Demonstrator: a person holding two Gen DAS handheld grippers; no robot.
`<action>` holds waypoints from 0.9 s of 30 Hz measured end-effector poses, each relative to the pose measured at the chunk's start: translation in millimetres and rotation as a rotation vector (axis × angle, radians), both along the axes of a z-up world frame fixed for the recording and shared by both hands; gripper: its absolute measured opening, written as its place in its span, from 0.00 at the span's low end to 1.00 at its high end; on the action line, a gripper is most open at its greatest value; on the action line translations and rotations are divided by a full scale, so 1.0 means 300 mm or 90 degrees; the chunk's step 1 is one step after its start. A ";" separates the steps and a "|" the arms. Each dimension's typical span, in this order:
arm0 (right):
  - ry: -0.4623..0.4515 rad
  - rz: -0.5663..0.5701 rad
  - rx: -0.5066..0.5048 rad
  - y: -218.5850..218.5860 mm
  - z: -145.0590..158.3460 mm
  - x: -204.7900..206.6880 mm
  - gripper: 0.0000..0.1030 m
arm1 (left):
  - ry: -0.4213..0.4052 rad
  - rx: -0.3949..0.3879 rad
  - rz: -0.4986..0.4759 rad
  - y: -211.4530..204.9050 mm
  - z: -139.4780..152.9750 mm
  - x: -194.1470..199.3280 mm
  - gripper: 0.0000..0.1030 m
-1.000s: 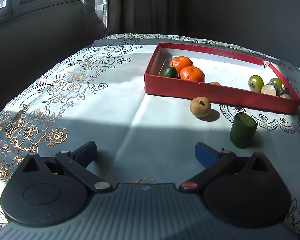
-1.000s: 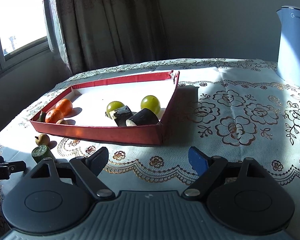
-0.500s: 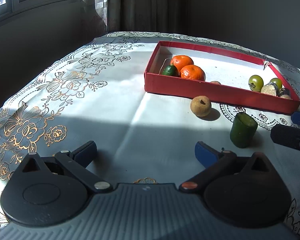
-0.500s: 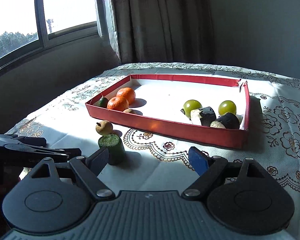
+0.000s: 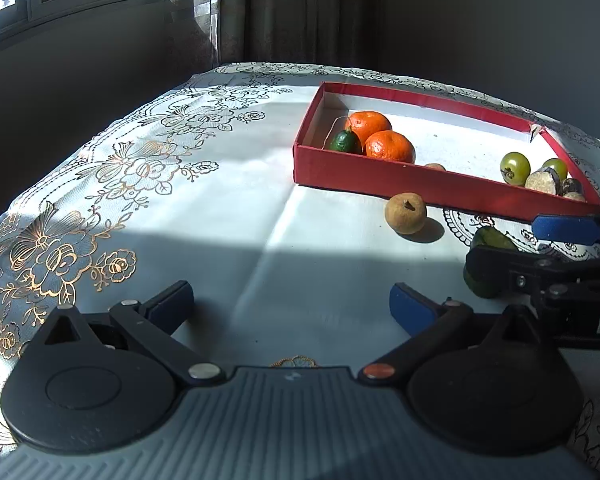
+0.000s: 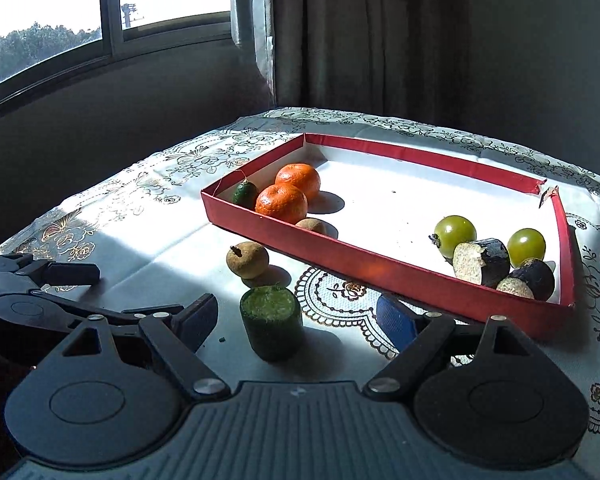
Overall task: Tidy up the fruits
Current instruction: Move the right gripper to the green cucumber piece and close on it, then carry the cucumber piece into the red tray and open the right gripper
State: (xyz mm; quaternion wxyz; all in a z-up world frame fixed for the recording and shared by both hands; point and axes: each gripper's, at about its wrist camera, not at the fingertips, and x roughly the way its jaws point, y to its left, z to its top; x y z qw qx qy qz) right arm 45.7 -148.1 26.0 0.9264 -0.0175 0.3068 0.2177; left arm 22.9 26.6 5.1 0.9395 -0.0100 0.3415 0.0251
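Right claw [image 6: 296, 318] gapes wide around the green cut cylinder [image 6: 271, 328], untouching; round brown fruit [image 6: 247, 259] sits just beyond, before the red cardboard tray [image 6: 384, 272]; left claw [image 5: 290, 304] wide, empty.

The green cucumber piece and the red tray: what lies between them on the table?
The right wrist view shows only bare tablecloth between the green cucumber piece and the red tray. The brown round fruit sits off to the left.
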 end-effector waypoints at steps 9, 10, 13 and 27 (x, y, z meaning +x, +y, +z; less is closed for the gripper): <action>0.032 0.032 0.015 0.007 -0.021 0.013 0.38 | 0.000 0.000 0.000 0.001 0.000 -0.001 1.00; 0.028 0.033 0.017 0.009 -0.020 0.009 0.33 | 0.000 0.000 0.000 0.000 0.000 -0.001 1.00; 0.012 0.030 0.008 0.019 -0.013 -0.006 0.31 | 0.000 0.000 0.000 0.001 0.000 -0.001 1.00; -0.079 -0.124 0.030 -0.256 0.093 -0.005 0.31 | 0.000 0.000 0.000 0.002 0.001 -0.001 1.00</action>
